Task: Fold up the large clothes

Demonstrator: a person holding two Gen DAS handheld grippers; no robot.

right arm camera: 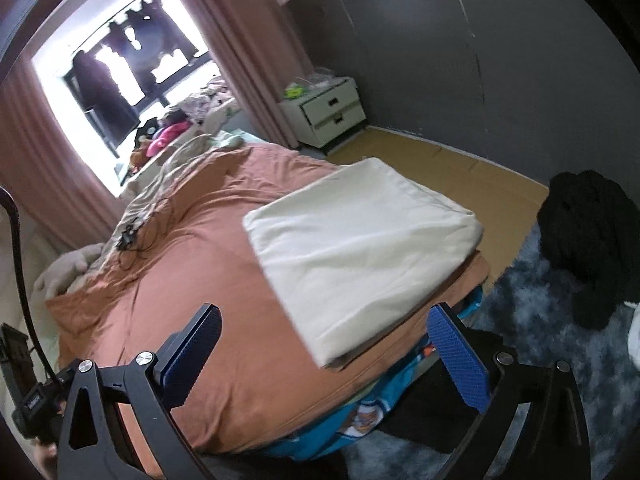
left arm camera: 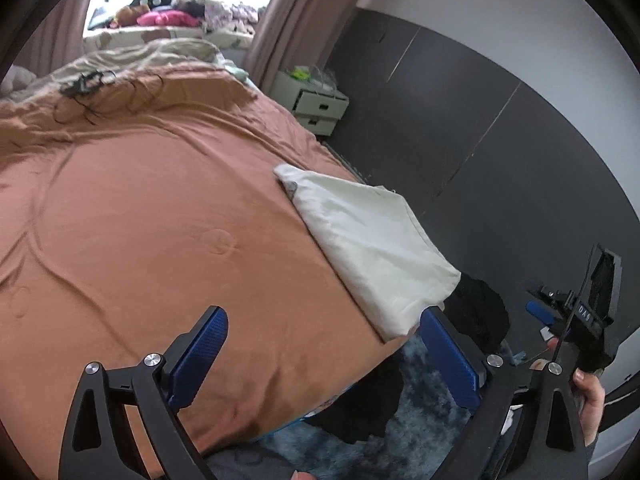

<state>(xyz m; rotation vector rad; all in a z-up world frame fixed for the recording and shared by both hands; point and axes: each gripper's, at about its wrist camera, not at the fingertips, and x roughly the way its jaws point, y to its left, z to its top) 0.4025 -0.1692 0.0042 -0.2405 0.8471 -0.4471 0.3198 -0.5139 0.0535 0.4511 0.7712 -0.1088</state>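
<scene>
We see the folded cream-white cloth (right arm camera: 356, 248) lying at the bed's (right arm camera: 224, 320) right edge, centre of the frame. The left gripper (left arm camera: 320, 356) and the right gripper (right arm camera: 332, 356) are both wide and empty. The cloth could slide off because it lies so near the edge.

A folded cloth (right arm camera: 360, 256) lies on the bed (right arm camera: 208, 320) at its near right corner. Cables (left arm camera: 92, 92) lie on the bed farther back, towards the window (right arm camera: 120, 64). A nightstand (right arm camera: 324, 108) stands beyond the bed against the wall. A dark heap (right arm camera: 584, 248) sits on the rug (right arm camera: 532, 312), right of the bed.
</scene>
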